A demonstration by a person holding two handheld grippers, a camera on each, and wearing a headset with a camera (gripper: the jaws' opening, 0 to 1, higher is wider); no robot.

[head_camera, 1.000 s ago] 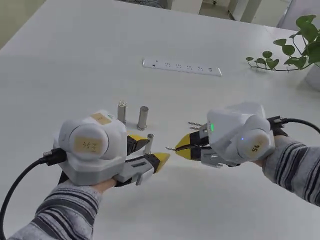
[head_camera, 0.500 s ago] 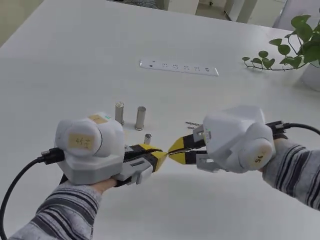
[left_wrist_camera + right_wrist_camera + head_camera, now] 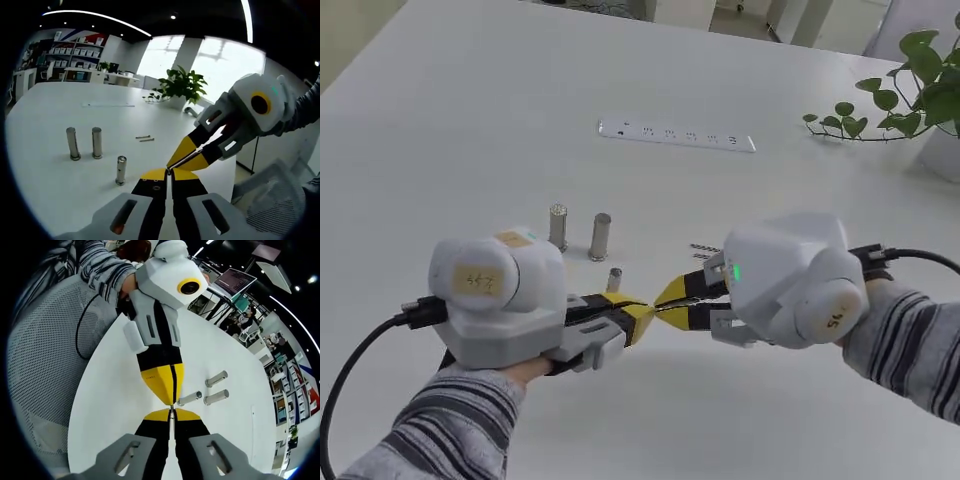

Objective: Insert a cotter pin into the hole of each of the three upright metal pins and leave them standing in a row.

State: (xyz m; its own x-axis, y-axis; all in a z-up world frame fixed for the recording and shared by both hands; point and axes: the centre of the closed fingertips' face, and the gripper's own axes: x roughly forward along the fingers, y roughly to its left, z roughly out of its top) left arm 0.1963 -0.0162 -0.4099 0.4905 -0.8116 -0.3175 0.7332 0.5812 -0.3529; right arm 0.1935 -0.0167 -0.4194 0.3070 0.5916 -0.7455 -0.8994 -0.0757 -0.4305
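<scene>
Well behind metal pins (image 3: pixel 600 237): power strip (image 3: pixel 676 136), plant (image 3: pixel 905 85).

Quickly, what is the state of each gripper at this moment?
Left gripper: shut, tips at the cotter pin; whether it grips it cannot be told.
Right gripper: shut on the cotter pin.

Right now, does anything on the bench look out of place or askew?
The three metal pins are upright but not in a row: the left rear pin and right rear pin stand side by side, while the third pin stands apart, nearer the left gripper. Two loose cotter pins lie flat on the table. Nothing looks damaged.
</scene>
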